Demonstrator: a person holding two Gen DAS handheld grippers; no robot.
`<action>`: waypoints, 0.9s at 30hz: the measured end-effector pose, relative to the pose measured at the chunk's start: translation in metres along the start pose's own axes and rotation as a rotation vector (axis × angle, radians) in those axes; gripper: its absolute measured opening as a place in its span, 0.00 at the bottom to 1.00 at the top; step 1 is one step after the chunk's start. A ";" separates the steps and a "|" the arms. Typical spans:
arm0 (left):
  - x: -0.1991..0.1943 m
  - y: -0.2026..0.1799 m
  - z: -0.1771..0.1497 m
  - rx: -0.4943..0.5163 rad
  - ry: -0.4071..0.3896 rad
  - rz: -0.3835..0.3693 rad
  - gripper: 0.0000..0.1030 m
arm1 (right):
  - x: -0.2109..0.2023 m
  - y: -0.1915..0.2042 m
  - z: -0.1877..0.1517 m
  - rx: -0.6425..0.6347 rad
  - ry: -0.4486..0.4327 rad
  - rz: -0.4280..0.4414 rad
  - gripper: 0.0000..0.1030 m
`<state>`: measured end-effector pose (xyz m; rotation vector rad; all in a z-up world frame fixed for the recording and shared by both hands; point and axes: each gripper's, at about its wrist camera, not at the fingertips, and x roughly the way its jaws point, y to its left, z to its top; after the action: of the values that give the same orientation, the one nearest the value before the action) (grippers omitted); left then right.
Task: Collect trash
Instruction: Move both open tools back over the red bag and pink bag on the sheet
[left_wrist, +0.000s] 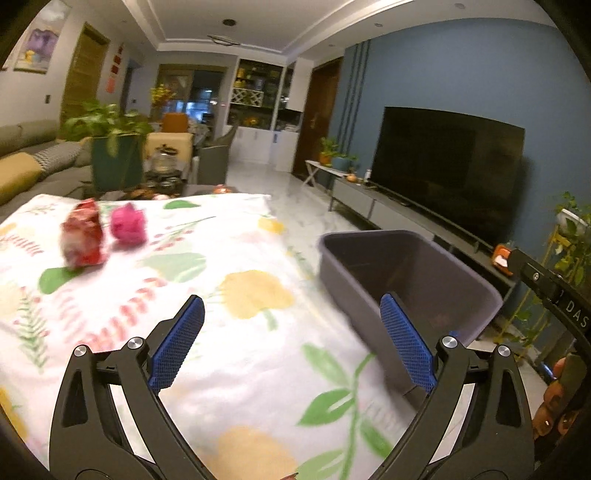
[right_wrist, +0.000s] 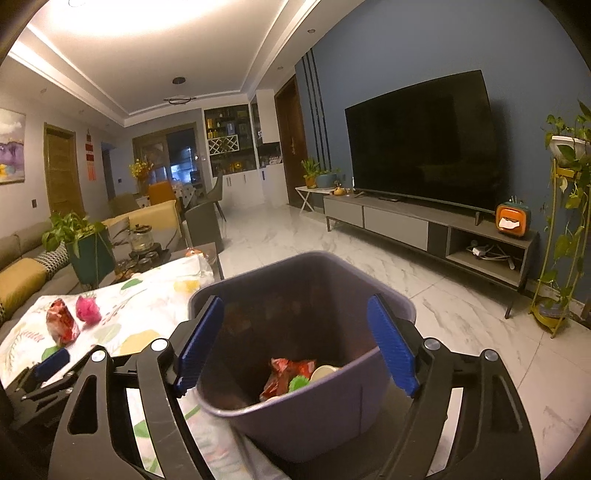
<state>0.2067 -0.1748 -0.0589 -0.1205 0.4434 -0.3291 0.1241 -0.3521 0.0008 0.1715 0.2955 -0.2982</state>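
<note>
A crumpled red wrapper (left_wrist: 83, 236) and a pink crumpled ball (left_wrist: 128, 223) lie on the floral cloth (left_wrist: 229, 332) at the far left. A grey bin (left_wrist: 406, 280) stands at the cloth's right edge. My left gripper (left_wrist: 291, 343) hangs open over the cloth, holding nothing. My right gripper (right_wrist: 295, 343) is open above the grey bin (right_wrist: 303, 428), one finger on each side of it. Inside the bin lie a red wrapper (right_wrist: 284, 376), a green scrap and pale pieces. The red wrapper (right_wrist: 61, 325) and pink ball (right_wrist: 88, 309) also show left of the bin.
A dark tea table with jars (left_wrist: 162, 177) and a potted plant (left_wrist: 110, 147) stand beyond the cloth. A sofa (left_wrist: 33, 162) runs along the left. A TV (right_wrist: 421, 144) on a low cabinet (right_wrist: 436, 229) lines the blue wall. White marble floor (right_wrist: 369, 273) lies between.
</note>
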 end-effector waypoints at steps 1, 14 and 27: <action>-0.006 0.005 -0.001 -0.003 -0.005 0.011 0.92 | -0.002 0.002 -0.001 -0.005 -0.001 -0.005 0.76; -0.062 0.045 -0.006 -0.002 -0.051 0.108 0.92 | -0.033 0.048 -0.011 -0.054 -0.018 0.015 0.76; -0.095 0.089 -0.001 -0.023 -0.087 0.186 0.92 | -0.045 0.105 -0.017 -0.083 -0.029 0.076 0.76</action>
<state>0.1508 -0.0587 -0.0384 -0.1150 0.3689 -0.1356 0.1109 -0.2381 0.0116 0.0961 0.2715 -0.2124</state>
